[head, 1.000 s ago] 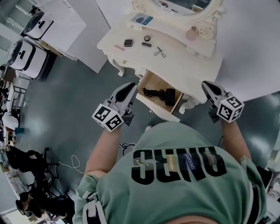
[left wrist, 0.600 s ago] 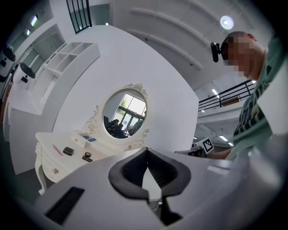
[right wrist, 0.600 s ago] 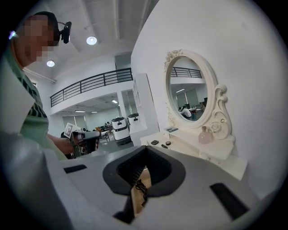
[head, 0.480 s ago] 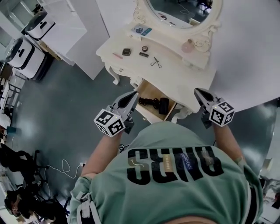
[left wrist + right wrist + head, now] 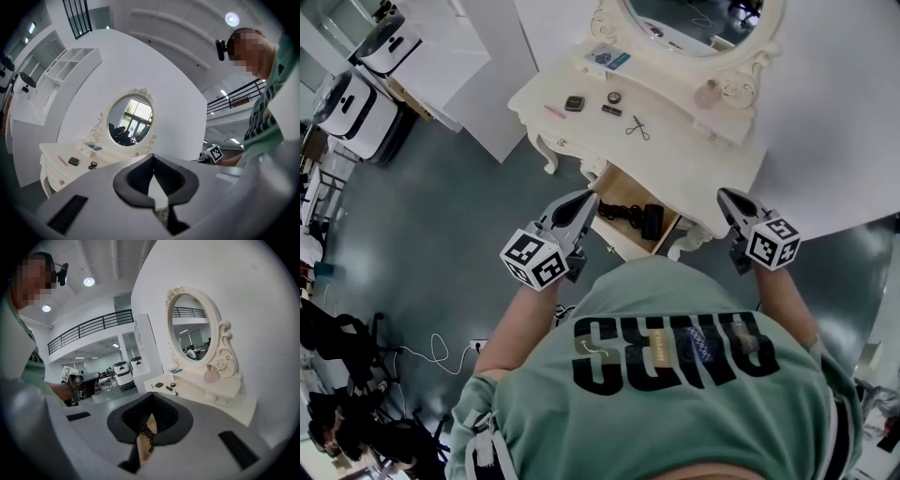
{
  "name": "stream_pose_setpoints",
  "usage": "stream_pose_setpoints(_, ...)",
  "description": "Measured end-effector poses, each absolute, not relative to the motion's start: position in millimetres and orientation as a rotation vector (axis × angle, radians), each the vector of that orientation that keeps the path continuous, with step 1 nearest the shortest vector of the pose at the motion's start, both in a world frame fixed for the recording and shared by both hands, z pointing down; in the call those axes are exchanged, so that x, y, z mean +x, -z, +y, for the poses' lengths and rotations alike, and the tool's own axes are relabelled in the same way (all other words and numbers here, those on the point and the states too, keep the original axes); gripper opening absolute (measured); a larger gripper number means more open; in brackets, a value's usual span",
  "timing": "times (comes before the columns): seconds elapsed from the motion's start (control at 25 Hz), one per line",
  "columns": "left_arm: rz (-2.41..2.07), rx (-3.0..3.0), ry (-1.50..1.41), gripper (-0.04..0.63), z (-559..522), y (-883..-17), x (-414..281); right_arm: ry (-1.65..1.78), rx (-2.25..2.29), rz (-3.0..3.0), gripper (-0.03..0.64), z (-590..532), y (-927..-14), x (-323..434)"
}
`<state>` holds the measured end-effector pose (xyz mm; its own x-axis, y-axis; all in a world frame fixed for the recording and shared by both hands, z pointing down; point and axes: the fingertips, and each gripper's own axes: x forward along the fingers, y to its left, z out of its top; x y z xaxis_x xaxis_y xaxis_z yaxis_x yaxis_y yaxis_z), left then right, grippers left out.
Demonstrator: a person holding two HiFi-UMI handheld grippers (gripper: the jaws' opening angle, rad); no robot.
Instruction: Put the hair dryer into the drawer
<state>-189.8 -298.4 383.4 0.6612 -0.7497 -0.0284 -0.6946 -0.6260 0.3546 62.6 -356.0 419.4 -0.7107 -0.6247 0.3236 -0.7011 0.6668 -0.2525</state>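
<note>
In the middle of the head view, the black hair dryer (image 5: 650, 221) is lying in the open wooden drawer (image 5: 625, 186) of the cream carved vanity table (image 5: 694, 155), with its black cord (image 5: 617, 208) bunched up to its left. The left gripper (image 5: 588, 196) sits just left of the drawer and the right gripper (image 5: 724, 195) is off to the right. Both have their fingers clenched together on nothing.

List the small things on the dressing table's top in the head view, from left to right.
pink stick → black square case → small round jar → scissors-like tool → pink bottle. Left out: the blue packet and the black bar, which line up with the jar.
</note>
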Motion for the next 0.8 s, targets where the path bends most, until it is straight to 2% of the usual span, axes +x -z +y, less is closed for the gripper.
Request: stream_pose_setpoints(0.8, -1.166, 2.555, 0.231, 0.011, -289.7, -390.1, -190.7, -0.485, 1.005, -2.673, -0.008, -348.1, -423.3, 52.1)
